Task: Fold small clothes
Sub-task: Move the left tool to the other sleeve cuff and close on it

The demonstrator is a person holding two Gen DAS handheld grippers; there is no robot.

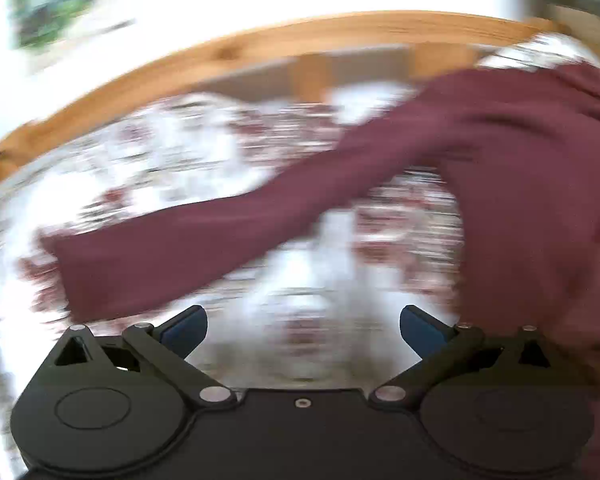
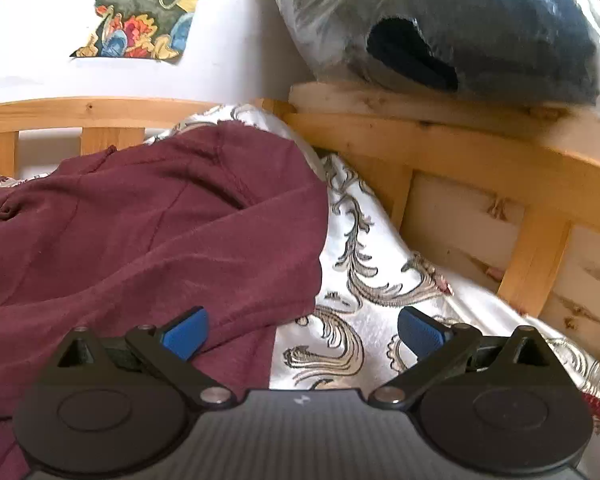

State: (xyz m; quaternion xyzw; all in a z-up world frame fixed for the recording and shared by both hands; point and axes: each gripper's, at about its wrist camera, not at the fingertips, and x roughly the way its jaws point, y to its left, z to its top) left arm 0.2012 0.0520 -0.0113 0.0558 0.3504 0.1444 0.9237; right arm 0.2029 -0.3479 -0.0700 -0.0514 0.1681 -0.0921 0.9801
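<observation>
Maroon top (image 2: 148, 232): on bed (image 2: 380, 280), sleeve (image 1: 204, 240) ahead of left tool (image 1: 303, 330).
Right tool (image 2: 302, 330): at top's hem edge.
Both tools: released, empty.

Wooden bed rail (image 2: 480, 168) close right; left side apparently open.

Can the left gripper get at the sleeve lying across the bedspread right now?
Probably yes. The left gripper is open, and the sleeve of the maroon top lies flat on the bedspread ahead and to its left, with nothing covering it.
</observation>
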